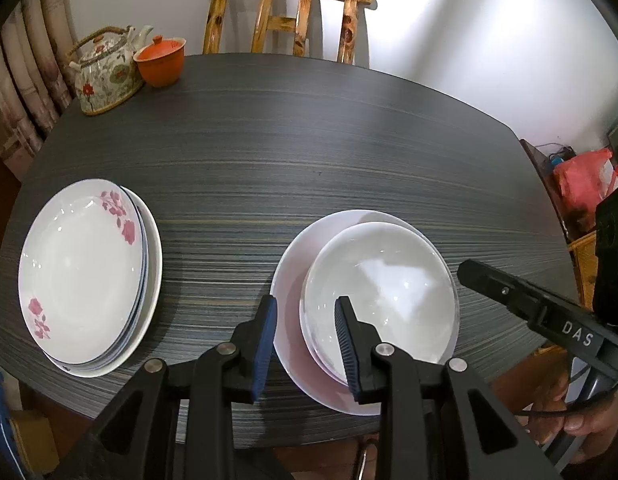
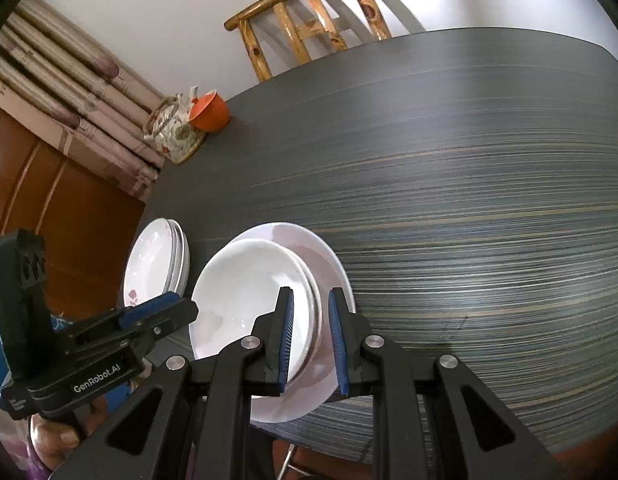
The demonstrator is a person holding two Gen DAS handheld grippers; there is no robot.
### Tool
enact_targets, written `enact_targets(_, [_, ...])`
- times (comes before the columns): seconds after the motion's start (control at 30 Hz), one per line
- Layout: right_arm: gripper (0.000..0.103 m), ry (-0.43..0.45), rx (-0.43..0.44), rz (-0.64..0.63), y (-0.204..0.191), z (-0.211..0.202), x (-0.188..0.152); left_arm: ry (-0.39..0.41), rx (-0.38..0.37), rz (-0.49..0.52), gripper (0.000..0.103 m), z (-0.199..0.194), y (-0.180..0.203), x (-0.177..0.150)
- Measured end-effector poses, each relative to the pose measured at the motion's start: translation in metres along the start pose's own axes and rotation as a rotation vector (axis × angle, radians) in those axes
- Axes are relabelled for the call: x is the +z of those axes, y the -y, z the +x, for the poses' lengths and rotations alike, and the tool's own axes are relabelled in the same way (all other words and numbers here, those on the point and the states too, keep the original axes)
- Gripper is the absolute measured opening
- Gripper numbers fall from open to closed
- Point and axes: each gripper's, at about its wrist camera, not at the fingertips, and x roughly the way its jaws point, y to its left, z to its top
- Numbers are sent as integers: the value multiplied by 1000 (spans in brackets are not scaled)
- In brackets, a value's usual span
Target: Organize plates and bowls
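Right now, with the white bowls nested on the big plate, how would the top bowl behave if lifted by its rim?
Top bowl looks glazed and glossy, so probably slippery. It seems rigid ceramic, likely chippable. Nested, it may drag the bowl beneath.

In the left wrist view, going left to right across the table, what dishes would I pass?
Floral teapot → orange lidded cup at the far left corner; nearer, the stack of flowered plates → the white bowls sitting on a large white plate.
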Motion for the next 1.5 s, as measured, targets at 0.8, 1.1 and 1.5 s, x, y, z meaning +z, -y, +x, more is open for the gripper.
enact_targets(0.8, [28, 214, -58, -61, 18, -32, -48, 168, 66, 80, 38, -10, -7, -48])
enact_targets(1.1, [35, 242, -97, -59, 12, -37, -59, 213, 95, 141, 38, -17, -6, -51])
enact_targets(1.5, [45, 260, -133, -99, -5, -37, -66, 243, 106, 148, 38, -24, -9, -54])
